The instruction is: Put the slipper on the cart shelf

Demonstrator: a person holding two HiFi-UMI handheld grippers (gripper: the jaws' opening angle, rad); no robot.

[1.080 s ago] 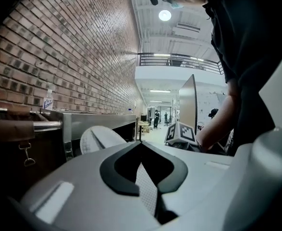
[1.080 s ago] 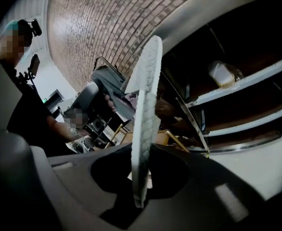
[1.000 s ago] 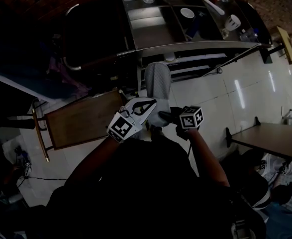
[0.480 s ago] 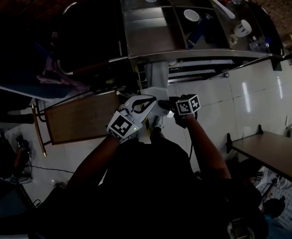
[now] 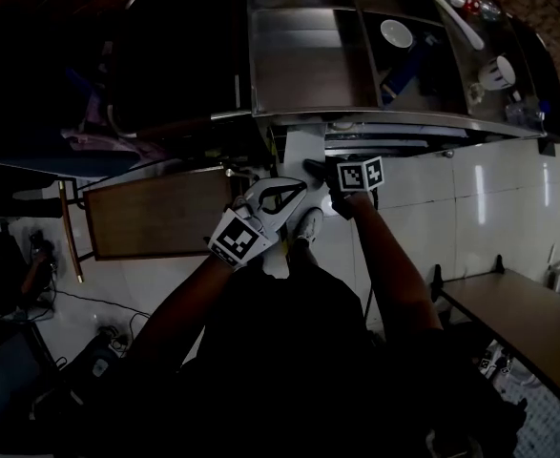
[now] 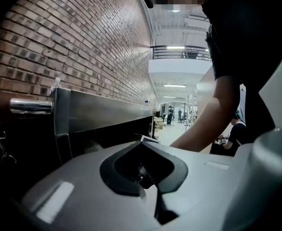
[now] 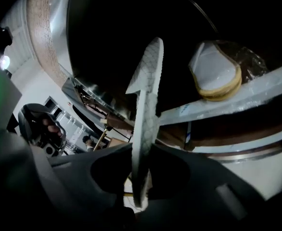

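L gripper, fingers together, nr cart

Quilted cloth slipper, shiny steel cart, glossy tiled floor

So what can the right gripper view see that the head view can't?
Only the right gripper view: a second slipper, white with a tan sole, lying on a shelf, and the held slipper seen edge-on, pinched between the right gripper's jaws.
Only the head view: the left gripper, holding nothing, a white bowl and a cup on the cart's top, and a wooden table on the floor.
Both: the right gripper holding the slipper up to the cart.
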